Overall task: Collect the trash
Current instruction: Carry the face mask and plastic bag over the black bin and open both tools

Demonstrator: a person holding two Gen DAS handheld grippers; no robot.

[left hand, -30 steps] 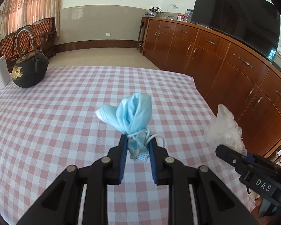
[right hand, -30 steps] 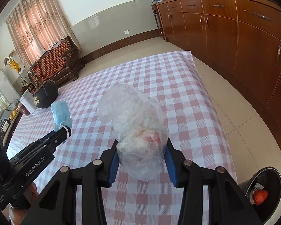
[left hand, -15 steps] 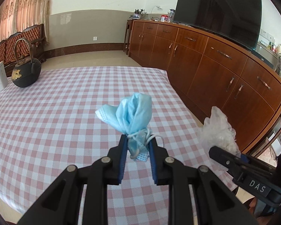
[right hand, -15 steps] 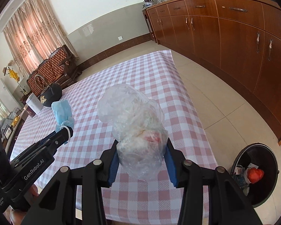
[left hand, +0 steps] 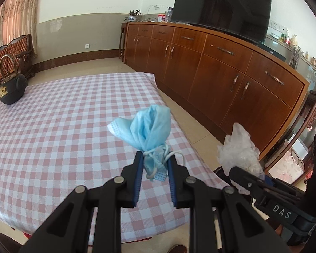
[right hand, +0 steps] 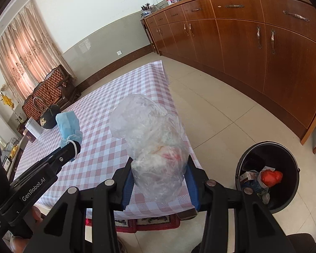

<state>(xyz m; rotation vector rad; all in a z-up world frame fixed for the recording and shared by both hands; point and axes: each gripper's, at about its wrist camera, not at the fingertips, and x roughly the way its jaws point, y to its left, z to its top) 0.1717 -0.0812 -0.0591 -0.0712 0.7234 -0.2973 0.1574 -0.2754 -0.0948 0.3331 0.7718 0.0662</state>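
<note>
My left gripper [left hand: 154, 161] is shut on a crumpled blue face mask [left hand: 147, 128], held in the air above the checked tablecloth [left hand: 52, 130] near its right edge. From the right wrist view the same mask [right hand: 68, 124] sticks up from the left gripper [right hand: 72, 145]. My right gripper [right hand: 159, 168] is shut on a bunched clear plastic bag [right hand: 151, 135] with something red inside; that bag [left hand: 238, 149] also shows in the left wrist view. A black trash bin [right hand: 267, 172] stands on the floor at the lower right, holding some trash and a red lump.
A black iron kettle [left hand: 11, 86] sits at the far left of the table. A long wooden sideboard [left hand: 221, 71] with a television [left hand: 221, 10] runs along the right wall. Tiled floor [right hand: 210, 109] separates table and sideboard. Wooden chairs [right hand: 50, 88] stand by the curtains.
Both grippers have swung rightward past the table's edge with their loads still held. The trash bin has come fully into the right wrist view; the kettle has slid toward the left edge.
</note>
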